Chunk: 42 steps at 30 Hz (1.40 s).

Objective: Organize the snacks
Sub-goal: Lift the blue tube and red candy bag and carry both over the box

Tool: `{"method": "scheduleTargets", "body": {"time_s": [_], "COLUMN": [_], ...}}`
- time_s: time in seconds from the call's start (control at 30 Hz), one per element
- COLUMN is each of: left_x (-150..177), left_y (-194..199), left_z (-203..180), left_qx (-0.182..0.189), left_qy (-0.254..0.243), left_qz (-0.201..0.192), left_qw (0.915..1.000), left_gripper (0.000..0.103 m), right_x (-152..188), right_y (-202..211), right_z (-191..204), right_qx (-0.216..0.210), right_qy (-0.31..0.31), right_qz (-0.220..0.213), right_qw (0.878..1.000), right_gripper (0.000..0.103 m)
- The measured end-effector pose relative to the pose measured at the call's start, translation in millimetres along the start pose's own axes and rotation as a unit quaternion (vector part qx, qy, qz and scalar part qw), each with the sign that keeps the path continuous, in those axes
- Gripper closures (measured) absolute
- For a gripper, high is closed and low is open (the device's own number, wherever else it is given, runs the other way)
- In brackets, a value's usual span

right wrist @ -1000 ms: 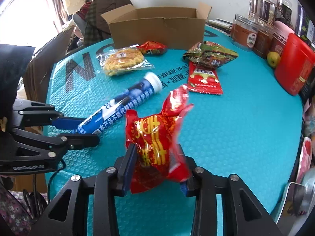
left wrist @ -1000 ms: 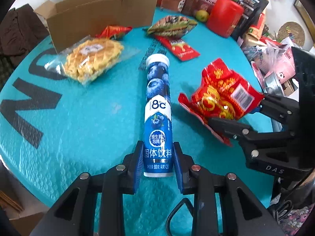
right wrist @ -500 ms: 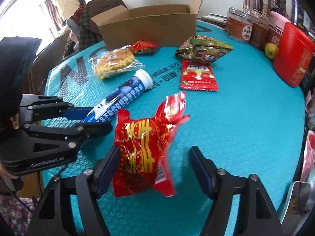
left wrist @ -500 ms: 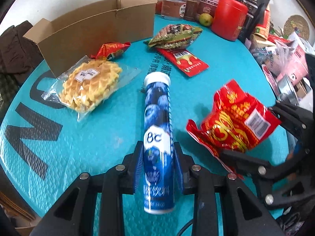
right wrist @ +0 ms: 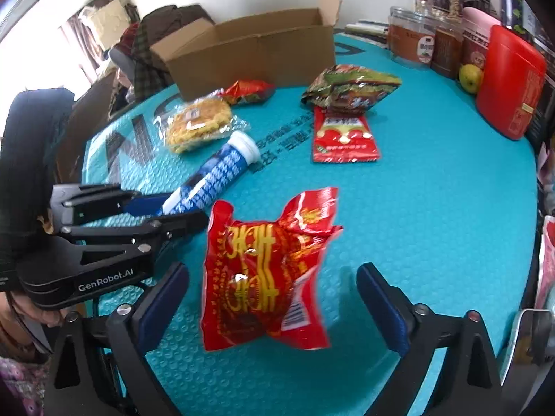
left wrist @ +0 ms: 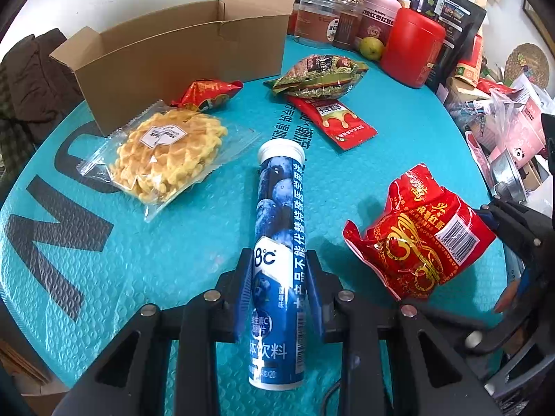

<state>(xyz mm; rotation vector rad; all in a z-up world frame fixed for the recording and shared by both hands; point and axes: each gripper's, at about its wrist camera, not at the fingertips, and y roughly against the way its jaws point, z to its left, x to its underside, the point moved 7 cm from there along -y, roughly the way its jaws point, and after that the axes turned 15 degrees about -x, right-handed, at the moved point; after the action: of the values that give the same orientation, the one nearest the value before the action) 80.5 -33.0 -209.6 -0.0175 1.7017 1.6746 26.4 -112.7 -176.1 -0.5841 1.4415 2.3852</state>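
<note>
My left gripper (left wrist: 279, 277) is shut on a blue tube (left wrist: 280, 242) with a white cap, held along its fingers above the teal table; the tube also shows in the right wrist view (right wrist: 215, 173). My right gripper (right wrist: 272, 291) is wide open around a red snack bag (right wrist: 267, 270), which sits between its pads without touching them. The same bag shows in the left wrist view (left wrist: 419, 235). A waffle pack (left wrist: 166, 156), a small red pack (left wrist: 208, 93), a green bag (left wrist: 319, 76) and a flat red sachet (left wrist: 333, 121) lie on the table.
An open cardboard box (left wrist: 180, 52) stands at the back left. Jars, a red canister (left wrist: 412, 52) and a green fruit (left wrist: 371, 48) line the back right. Clutter crowds the right edge. The teal mat (left wrist: 104, 260) covers the round table.
My right gripper has opened and let go of the red snack bag. My left gripper has slid forward along the blue tube, still shut on it.
</note>
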Motion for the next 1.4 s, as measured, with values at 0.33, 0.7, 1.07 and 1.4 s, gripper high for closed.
{"method": "scheduleTargets", "body": {"time_s": [0.33, 0.7, 1.07, 1.4], "left_x": [5.4, 5.0, -1.0, -26.7], "left_y": [1.8, 13.2, 39.2, 71.8], "left_z": [6.7, 10.9, 13.8, 20.3], "left_qx": [0.002, 0.015, 0.031, 0.044], "left_qy": [0.011, 0.019, 0.026, 0.029], "left_qz": [-0.004, -0.021, -0.044, -0.090], "left_qw": [0.9999, 0.9995, 0.9982, 0.9946], "left_gripper": [0.075, 0.075, 0.075, 0.075], "right_x": [-2.6, -0.5, -6.1, -37.4], "right_y": [-15.1, -8.3, -1.1, 20.7], "right_z": [-4.4, -3.2, 16.5, 36.3], "right_qx": [0.065, 0.044, 0.001, -0.011], "right_qy": [0.034, 0.020, 0.015, 0.050], "right_qz": [0.003, -0.009, -0.014, -0.043], "right_qw": [0.997, 0.999, 1.000, 0.998], "right_gripper": [0.043, 0.055, 0.055, 0.055]}}
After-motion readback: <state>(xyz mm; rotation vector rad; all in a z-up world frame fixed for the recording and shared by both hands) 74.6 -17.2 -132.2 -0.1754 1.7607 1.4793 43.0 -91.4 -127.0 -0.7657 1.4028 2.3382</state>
